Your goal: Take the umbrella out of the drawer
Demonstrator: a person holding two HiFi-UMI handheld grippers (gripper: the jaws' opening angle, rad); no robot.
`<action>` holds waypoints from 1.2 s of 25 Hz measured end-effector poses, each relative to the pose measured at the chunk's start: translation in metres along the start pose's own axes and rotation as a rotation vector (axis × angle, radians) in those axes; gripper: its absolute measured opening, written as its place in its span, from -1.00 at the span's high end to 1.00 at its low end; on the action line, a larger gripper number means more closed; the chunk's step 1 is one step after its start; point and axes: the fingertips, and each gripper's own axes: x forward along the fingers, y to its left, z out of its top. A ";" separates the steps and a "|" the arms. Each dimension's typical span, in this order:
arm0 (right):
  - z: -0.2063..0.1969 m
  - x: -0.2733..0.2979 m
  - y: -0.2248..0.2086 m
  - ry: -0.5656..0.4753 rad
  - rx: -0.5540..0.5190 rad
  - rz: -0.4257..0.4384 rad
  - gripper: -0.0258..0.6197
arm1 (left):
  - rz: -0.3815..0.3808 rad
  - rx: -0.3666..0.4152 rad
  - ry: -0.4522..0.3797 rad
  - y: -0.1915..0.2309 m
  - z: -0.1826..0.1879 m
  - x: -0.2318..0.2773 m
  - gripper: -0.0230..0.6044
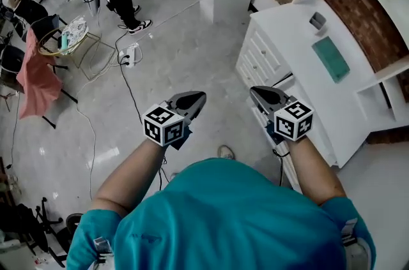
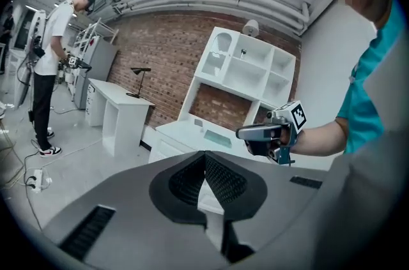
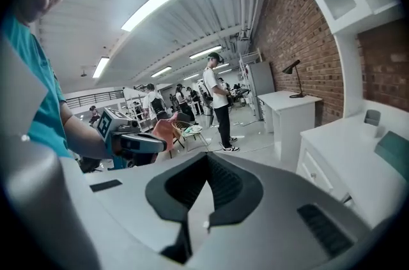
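1. The person's teal shirt (image 1: pixel 223 217) is nearest. Ahead of it, the left gripper (image 1: pixel 199 97) and right gripper (image 1: pixel 255 92) both have their jaws closed together and empty.
2. The umbrella is not visible; it is presumably inside the white counter's (image 1: pixel 294 20) drawers (image 1: pixel 259 61).
3. Face the drawers, spread one gripper's jaws, and take a handle squarely.

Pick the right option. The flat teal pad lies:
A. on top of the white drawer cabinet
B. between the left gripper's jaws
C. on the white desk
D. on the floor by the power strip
A: the teal pad lies flat on the top of the white drawer cabinet.
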 end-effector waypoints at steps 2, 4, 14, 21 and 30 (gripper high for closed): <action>-0.007 -0.017 -0.019 -0.012 0.021 -0.035 0.85 | -0.041 0.013 0.026 -0.012 -0.003 0.030 0.88; -0.015 -0.035 -0.038 -0.022 0.046 -0.070 0.85 | -0.094 0.019 0.055 -0.026 -0.009 0.060 0.88; -0.053 -0.120 -0.122 -0.060 0.149 -0.240 0.85 | -0.315 0.239 0.274 -0.097 -0.050 0.199 0.88; -0.087 -0.178 -0.166 -0.074 0.218 -0.342 0.86 | -0.473 0.456 0.425 -0.158 -0.096 0.277 0.88; -0.136 -0.231 -0.197 -0.093 0.307 -0.435 0.85 | -0.719 0.896 0.690 -0.215 -0.198 0.324 0.52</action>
